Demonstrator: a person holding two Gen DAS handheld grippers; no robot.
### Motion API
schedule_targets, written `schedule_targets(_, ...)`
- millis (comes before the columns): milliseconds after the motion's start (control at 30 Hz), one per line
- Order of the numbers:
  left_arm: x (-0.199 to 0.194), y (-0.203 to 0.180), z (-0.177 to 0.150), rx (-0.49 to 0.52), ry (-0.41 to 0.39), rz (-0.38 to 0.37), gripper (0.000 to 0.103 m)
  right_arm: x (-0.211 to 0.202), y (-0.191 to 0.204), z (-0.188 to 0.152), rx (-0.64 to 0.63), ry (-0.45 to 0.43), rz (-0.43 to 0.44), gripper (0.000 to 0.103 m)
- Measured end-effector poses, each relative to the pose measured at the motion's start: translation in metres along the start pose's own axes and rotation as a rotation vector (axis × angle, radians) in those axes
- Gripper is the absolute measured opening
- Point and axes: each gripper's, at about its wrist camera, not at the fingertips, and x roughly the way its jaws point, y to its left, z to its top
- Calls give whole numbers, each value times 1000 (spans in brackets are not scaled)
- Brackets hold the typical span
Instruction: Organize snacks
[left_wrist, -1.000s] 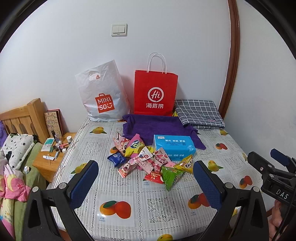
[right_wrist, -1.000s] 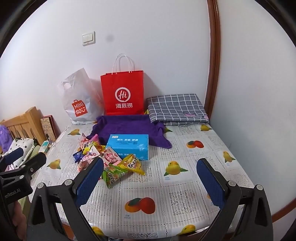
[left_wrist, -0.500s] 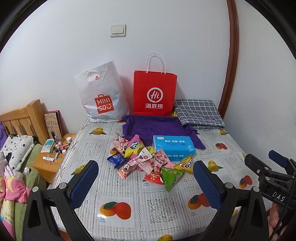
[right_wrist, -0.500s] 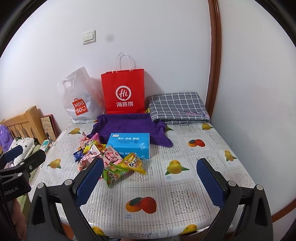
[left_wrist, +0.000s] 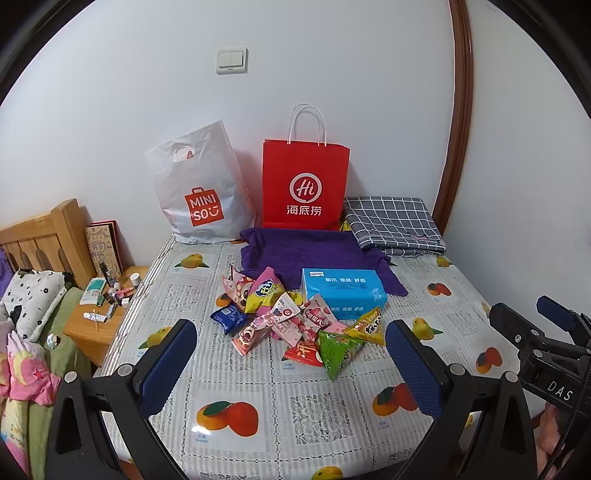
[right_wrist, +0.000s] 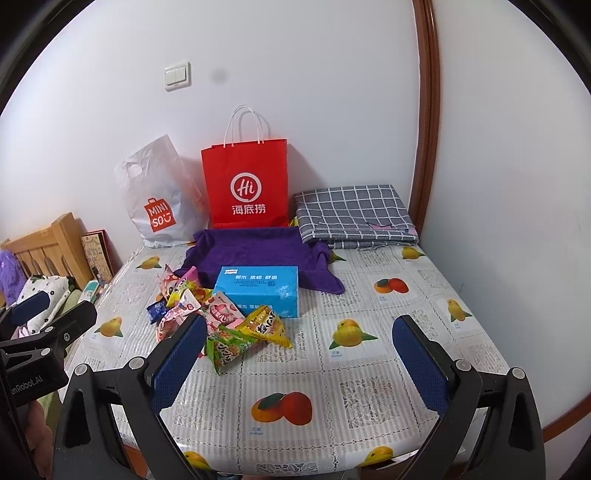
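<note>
- Little has changed over the last second: both views sit slightly nearer the snack pile, and nothing on the desk has shifted.
- Left gripper: jaws spread wide and empty, above the desk's near edge, with the pile straight ahead between the two pads.
- Right gripper: jaws likewise spread and empty; the pile lies ahead and to its left, partly behind the left pad.
- By my judgement the left gripper is the better placed, since the pile is centred in its opening.
- Nearest packet is the green packet, its narrow end pointing back toward the jaws, long axis running roughly near-to-far.
- Beside it lies the yellow packet, long axis slanting across.
- Behind the pile, touching it, sits the blue tissue box, long side across the view.
- Farther back lie the purple cloth, the red paper bag and the white plastic bag, standing against the wall.
</note>
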Motion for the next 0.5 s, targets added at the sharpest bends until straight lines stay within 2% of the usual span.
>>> schedule_targets(500, 0, -2, -1, 0, -3, 1, 102, -3, 0, -1, 2, -5, 3, 99)
